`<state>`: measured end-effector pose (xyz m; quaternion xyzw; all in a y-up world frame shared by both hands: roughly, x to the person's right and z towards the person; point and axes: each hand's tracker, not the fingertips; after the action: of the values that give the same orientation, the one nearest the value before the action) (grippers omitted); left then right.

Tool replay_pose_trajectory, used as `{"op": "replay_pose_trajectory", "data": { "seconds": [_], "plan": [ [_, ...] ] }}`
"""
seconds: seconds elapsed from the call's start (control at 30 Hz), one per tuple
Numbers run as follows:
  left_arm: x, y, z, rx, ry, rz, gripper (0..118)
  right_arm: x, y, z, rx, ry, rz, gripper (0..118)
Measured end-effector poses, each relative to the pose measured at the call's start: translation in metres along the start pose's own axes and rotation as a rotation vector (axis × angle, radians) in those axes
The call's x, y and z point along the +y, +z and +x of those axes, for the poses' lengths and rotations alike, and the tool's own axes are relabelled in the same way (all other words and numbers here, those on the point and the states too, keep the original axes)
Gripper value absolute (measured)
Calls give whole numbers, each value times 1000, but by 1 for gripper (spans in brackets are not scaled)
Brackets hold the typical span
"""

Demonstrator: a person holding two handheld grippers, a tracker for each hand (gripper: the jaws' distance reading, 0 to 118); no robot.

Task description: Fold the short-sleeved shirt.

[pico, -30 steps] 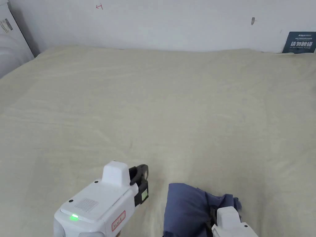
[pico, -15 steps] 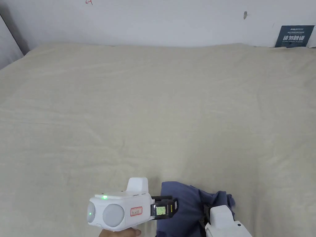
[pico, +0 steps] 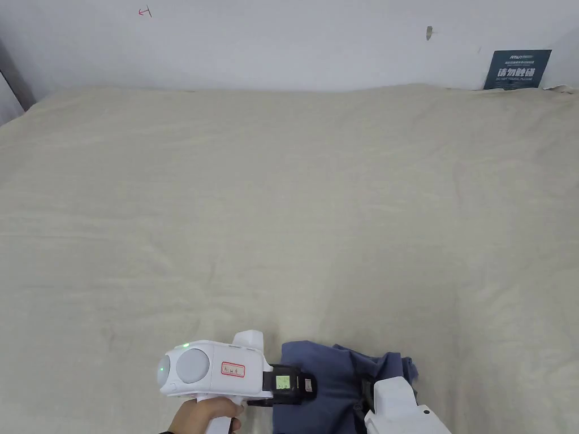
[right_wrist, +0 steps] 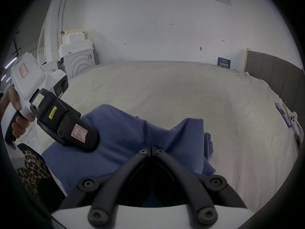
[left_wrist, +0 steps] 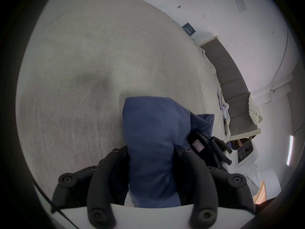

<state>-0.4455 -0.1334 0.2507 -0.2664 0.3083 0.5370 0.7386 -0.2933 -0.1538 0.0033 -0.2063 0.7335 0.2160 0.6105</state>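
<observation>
Bed (pico: pixel 294 186): one, covered by a wrinkled beige sheet, taking up most of the head view from the wall down to the lower edge.
Wall (pico: pixel 294 39): one, white, across the top of the head view.
Headboard (right_wrist: pixel 272 70): one, grey and padded, at the right edge of the right gripper view.
Shirt (pico: pixel 333 384): one, blue, bunched into a loose heap on the sheet at the bottom centre of the head view; some cloth runs down out of the frame.
Left gripper (left_wrist: pixel 151 150): one, white body with black jaws, at the lower left of the shirt in the head view; in its own view the jaws stand apart with a thick fold of the shirt between them, and whether they press on it cannot be told.
Right gripper (right_wrist: pixel 151 147): one, at the bottom right of the head view; its jaw tips meet, pinching a ridge of the shirt.
Hand (pico: pixel 198 415): one, around the left gripper's handle at the bottom edge.
Sign (pico: pixel 517 69): one, dark, on the wall at upper right.
</observation>
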Motion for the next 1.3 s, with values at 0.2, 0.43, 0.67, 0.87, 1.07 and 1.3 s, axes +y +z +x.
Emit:
{"op": "replay_pose_trajectory", "data": {
  "seconds": [0.2,0.43,0.67,0.87,1.07,1.3],
  "plan": [
    [-7,3,12,16,-40,31,33,13,5,9,35,-56,-21,0],
    [-1,42,37,-20,-139,84,29,75,57,18,25,-15,166,0],
    [32,106,10,64,-182,139,29,147,111,28,-18,25,343,0],
    [60,185,-39,236,-174,200,29,182,138,29,-39,60,425,0],
    [89,256,-108,399,-112,246,29,198,139,20,-67,83,448,0],
    [109,303,-172,565,-74,216,29,194,118,20,-93,79,407,0]
  ]
}}
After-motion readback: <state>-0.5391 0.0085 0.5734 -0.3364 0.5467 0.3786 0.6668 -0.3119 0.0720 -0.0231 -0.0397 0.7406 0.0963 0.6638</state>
